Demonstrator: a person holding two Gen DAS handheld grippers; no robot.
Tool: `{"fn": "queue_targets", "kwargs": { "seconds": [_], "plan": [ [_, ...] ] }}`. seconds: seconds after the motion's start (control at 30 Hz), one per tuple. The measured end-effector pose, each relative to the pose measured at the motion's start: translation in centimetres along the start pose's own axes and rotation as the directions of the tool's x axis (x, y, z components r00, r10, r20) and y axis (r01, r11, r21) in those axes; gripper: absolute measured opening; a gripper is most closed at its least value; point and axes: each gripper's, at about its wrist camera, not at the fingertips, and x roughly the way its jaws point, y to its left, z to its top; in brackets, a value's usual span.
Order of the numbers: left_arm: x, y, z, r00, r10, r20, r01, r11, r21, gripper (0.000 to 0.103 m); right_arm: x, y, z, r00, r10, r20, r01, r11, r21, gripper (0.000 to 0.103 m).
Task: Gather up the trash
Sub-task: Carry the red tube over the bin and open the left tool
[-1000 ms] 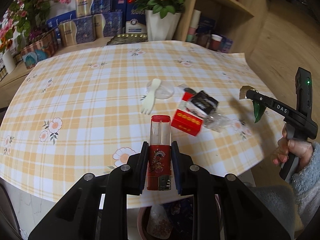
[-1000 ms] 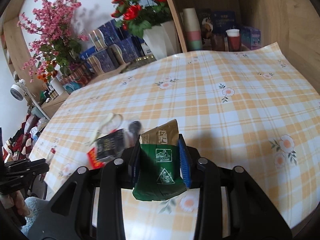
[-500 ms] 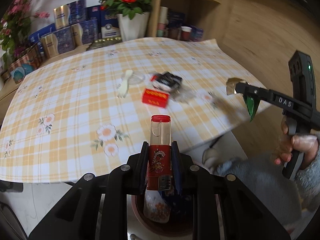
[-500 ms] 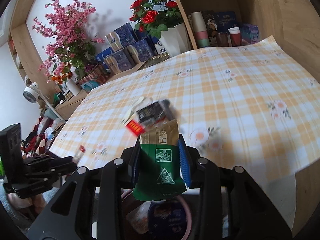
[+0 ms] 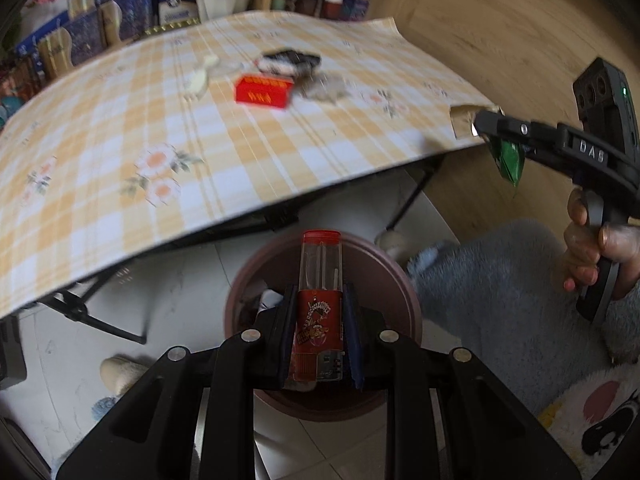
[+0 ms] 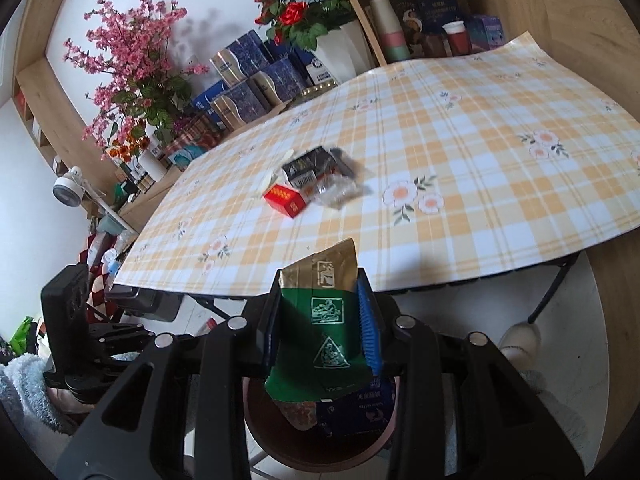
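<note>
- Now the left gripper (image 5: 319, 322) is clamping a slim red tube with a clear top (image 5: 320, 280), its jaws drawn narrow around it, and is hanging directly over the brown bin (image 5: 400, 280) on the floor
- Likewise the right gripper (image 6: 319, 322) is pinching a green and gold packet (image 6: 320, 320), jaws partly closed on it, above the same bin (image 6: 260, 432), where a dark blue wrapper (image 6: 356, 404) is already lying
- Judging by this, the drop-off step is in hand: two pieces are being carried, one per gripper; the next move calls for letting each jaw go slack while it is inside the rim
- Farther off, on the checked tablecloth (image 6: 480, 168), more trash is waiting: one red box (image 6: 286, 200), one black pack (image 6: 304, 168), one clear crumpled wrapper (image 6: 336, 194) and one pale plastic spoon (image 5: 199, 78)
</note>
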Motion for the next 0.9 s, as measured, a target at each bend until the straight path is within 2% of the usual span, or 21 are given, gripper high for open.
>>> {"fn": "queue_targets", "kwargs": {
  "seconds": [0.17,0.27,0.47,0.57,0.73,0.83,0.87,0.9],
  "plan": [
    [3.7,-0.5,-0.5,0.996,-0.028,-0.089,0.030,0.999,0.021,0.022,0.6,-0.5,-0.3,1.000,0.006,-0.016,-0.006,1.000,0.014,0.036],
    [6.8,-0.6,-1.1,0.987,-0.044,-0.155,0.049,0.999,0.024,0.022,0.9,-0.7,-0.5,1.000,0.004,-0.028,-0.004,1.000,0.014,0.036],
    [13.6,-1.0,-1.9,0.957,-0.049,-0.286,0.055,0.998,0.013,0.022,0.8,-1.3,-0.3,1.000,-0.007,-0.024,0.008,1.000,0.023,0.036],
    [16.7,-1.3,-2.5,0.932,-0.026,-0.363,0.038,0.999,0.027,0.022,0.5,-2.0,0.0,1.000,-0.010,-0.016,0.011,0.999,0.042,0.036],
    [19.8,-1.1,-4.3,0.896,0.021,-0.443,0.004,0.998,0.057,0.022,0.0,-2.4,0.2,1.000,-0.012,-0.014,0.013,0.999,0.048,0.036],
    [20.8,-0.9,-5.1,0.885,0.044,-0.464,-0.018,0.998,0.061,0.023,-0.3,-2.6,0.1,1.000,-0.022,-0.020,0.023,0.999,0.037,0.036],
    [20.8,-1.0,-5.3,0.886,0.057,-0.460,-0.024,0.997,0.077,0.027,-0.4,-2.7,0.0,0.999,-0.026,-0.022,0.027,0.999,0.037,0.036],
    [20.7,-1.3,-5.3,0.891,0.061,-0.450,-0.025,0.996,0.087,0.041,-0.5,-2.8,-0.1,0.999,-0.031,-0.025,0.031,0.999,0.037,0.036]
  ]
}}
